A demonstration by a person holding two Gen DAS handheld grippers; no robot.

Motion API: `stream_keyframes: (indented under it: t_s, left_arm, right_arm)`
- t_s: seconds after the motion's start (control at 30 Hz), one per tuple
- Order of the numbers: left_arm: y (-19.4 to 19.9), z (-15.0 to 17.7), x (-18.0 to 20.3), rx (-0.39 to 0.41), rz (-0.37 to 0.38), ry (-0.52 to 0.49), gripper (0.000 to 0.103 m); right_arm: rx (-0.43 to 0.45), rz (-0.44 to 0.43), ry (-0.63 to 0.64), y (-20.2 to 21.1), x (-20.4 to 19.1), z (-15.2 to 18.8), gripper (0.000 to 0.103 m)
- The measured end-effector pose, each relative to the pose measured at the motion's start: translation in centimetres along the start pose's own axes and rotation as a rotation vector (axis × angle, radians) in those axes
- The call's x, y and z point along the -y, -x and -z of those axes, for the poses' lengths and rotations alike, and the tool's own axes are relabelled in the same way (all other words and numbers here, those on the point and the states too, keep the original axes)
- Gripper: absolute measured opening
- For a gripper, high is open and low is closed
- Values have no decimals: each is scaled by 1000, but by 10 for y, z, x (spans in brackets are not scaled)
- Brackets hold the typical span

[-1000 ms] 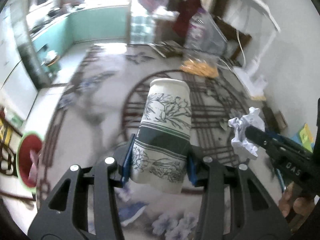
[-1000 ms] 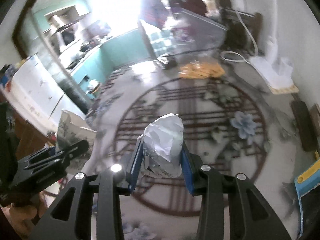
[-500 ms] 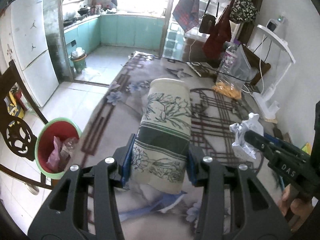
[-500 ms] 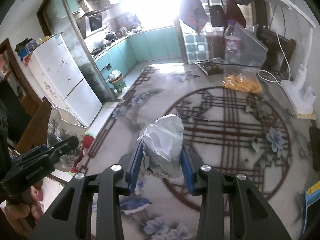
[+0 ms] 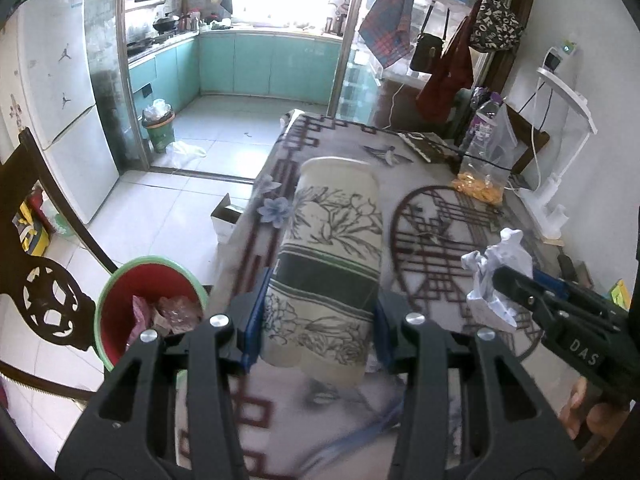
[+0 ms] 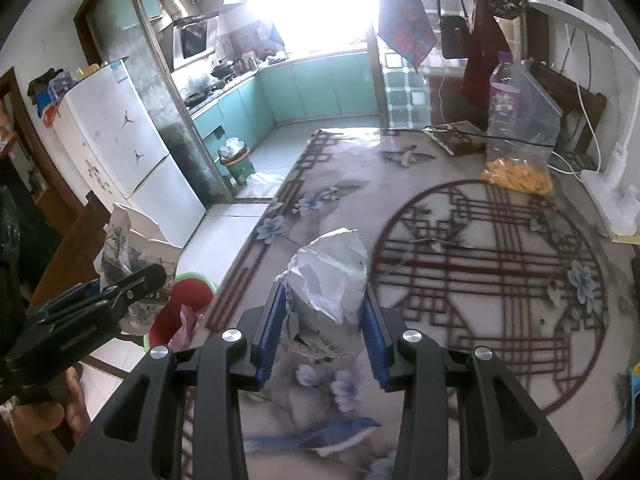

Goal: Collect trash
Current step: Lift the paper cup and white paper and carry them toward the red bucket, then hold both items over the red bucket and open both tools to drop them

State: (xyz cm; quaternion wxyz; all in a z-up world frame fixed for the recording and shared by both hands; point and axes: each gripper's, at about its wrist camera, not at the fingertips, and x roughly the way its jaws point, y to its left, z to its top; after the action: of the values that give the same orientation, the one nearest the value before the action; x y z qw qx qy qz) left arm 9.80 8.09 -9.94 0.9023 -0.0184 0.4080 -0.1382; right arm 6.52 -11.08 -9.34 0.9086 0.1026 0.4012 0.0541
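At the far left of the left wrist view stands a dark carved wooden chair [image 5: 44,300], and just right of it on the tiled floor sits a round red bin with a green rim [image 5: 132,304], with crumpled pink and clear wrappers inside. The bin sits close against the left edge of the surface [image 5: 440,216], which is covered with a pale cloth printed with blue flowers and a dark red lattice circle. Over that edge the left hand-held gripper [image 5: 318,320] is clamped on a cream paper cup printed with dark flowers and a dark green band [image 5: 332,256]; the cup is tilted, its mouth pointing away from the camera, its base between the blue pads. To the right, the right hand-held gripper [image 6: 324,328] is closed on a crumpled ball of white paper [image 6: 332,276], which it holds above the cloth. Farther right, toward the back of the surface, a clear plastic bag with orange snacks at its bottom [image 6: 520,152] stands near a white desk lamp [image 6: 612,168].
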Motion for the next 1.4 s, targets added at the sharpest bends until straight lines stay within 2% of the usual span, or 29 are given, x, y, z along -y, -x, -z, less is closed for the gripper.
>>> stream_keyframes:
  t_s: [0.3, 0.6, 1.4]
  left_arm:
    - [1, -6, -70, -3, -16, 27, 42]
    - [2, -2, -118, -14, -27, 66, 42]
    - [-10, 3, -212, -53, -116, 164, 42]
  right_arm:
    - [-24, -26, 36, -32, -67, -5, 37]
    - [-48, -43, 85, -55, -119, -5, 37]
    - [-121, -96, 215, -112, -197, -3, 37]
